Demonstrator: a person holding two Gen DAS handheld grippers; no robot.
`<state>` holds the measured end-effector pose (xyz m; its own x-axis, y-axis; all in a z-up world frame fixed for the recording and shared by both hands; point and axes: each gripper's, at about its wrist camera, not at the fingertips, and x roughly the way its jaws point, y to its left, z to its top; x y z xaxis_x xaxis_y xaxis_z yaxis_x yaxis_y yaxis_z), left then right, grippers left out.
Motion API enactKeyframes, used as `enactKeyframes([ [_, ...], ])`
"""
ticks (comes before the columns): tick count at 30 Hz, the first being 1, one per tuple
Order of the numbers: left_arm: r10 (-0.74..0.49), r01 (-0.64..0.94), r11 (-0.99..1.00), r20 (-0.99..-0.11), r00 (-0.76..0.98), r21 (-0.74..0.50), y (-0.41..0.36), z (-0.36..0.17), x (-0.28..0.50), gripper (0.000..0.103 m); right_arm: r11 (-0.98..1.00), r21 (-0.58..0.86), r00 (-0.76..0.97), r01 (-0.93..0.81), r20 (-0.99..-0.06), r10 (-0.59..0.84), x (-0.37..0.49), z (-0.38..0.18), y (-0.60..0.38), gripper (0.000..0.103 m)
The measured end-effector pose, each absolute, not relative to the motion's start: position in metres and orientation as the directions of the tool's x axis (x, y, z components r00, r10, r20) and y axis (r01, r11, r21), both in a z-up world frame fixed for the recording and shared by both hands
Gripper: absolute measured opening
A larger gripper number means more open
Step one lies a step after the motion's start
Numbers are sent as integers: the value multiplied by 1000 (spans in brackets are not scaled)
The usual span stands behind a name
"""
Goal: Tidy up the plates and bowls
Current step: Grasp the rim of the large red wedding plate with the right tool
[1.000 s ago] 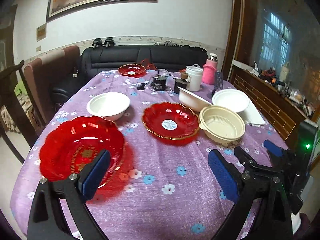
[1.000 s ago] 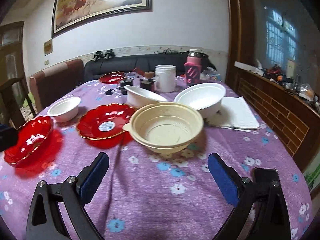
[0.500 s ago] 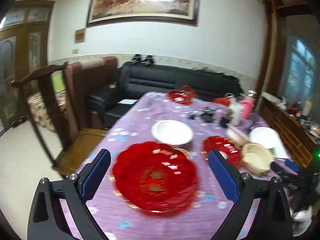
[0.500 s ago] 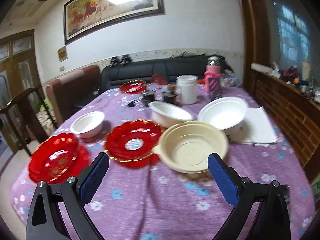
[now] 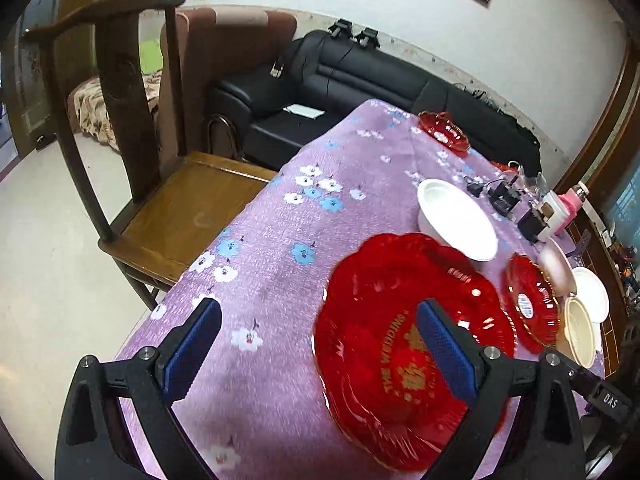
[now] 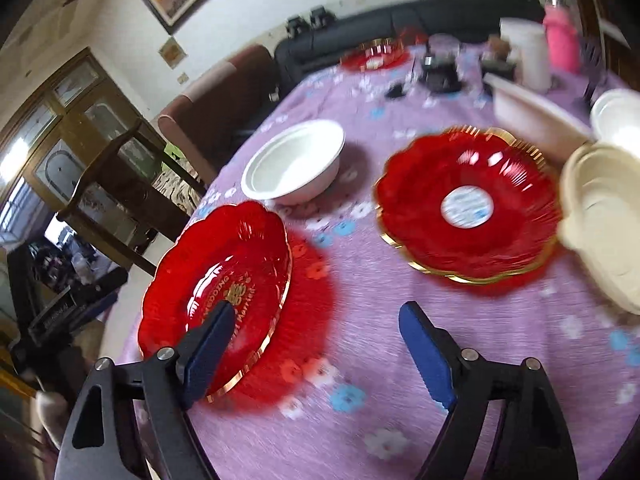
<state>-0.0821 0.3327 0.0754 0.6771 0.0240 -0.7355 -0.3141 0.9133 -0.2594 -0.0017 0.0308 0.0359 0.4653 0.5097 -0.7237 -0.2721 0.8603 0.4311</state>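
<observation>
A large red plate with gold lettering (image 5: 384, 344) (image 6: 224, 280) lies near the front left corner of the purple flowered tablecloth (image 5: 280, 264). My left gripper (image 5: 320, 352) is open and empty, its right finger over the plate. My right gripper (image 6: 316, 352) is open and empty, its left finger over the plate's near rim. A second red plate with a white sticker (image 6: 468, 204) (image 5: 528, 300), a white bowl (image 6: 294, 160) (image 5: 456, 216), a cream bowl (image 6: 604, 216) (image 5: 578, 330) and a third red plate (image 5: 444, 130) (image 6: 374, 56) sit on the table.
A wooden chair (image 5: 136, 152) stands at the table's left edge, with a black sofa (image 5: 360, 76) behind. At the back right are a white dish (image 6: 532, 116), another white bowl (image 6: 618, 114), a white jar (image 6: 526, 52), a pink bottle (image 6: 562, 36) and small dark items (image 6: 440, 68).
Both grippers have swung left and tilted down toward the large red plate. The left view has turned toward the chair and table edge. Both stay open.
</observation>
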Motion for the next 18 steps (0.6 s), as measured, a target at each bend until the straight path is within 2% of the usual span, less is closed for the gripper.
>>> enactKeyframes([
  [10, -91, -287, 902, -790, 607, -324, 337, 42, -44, 98, 878, 394, 406, -270, -781, 475, 22, 20, 71, 77],
  [11, -97, -278, 904, -787, 609, -326, 335, 42, -44, 94, 882, 383, 405, -273, -786, 467, 24, 17, 75, 75],
  [13, -104, -256, 915, -795, 598, -312, 326, 40, -41, 78, 885, 374, 392, -278, -797, 460, 26, 13, 82, 71],
  [15, -126, -245, 918, -814, 567, -313, 321, 34, -34, 39, 887, 370, 378, -277, -806, 455, 29, 8, 86, 66],
  [16, -120, -256, 919, -831, 543, -300, 319, 28, -31, 37, 890, 363, 385, -276, -806, 449, 29, 7, 86, 60],
  [17, -111, -266, 918, -834, 540, -294, 318, 26, -29, 29, 892, 357, 392, -279, -805, 445, 29, 7, 87, 53],
  [18, -93, -273, 919, -832, 547, -283, 317, 26, -30, 25, 885, 367, 382, -286, -804, 456, 29, 7, 88, 46],
])
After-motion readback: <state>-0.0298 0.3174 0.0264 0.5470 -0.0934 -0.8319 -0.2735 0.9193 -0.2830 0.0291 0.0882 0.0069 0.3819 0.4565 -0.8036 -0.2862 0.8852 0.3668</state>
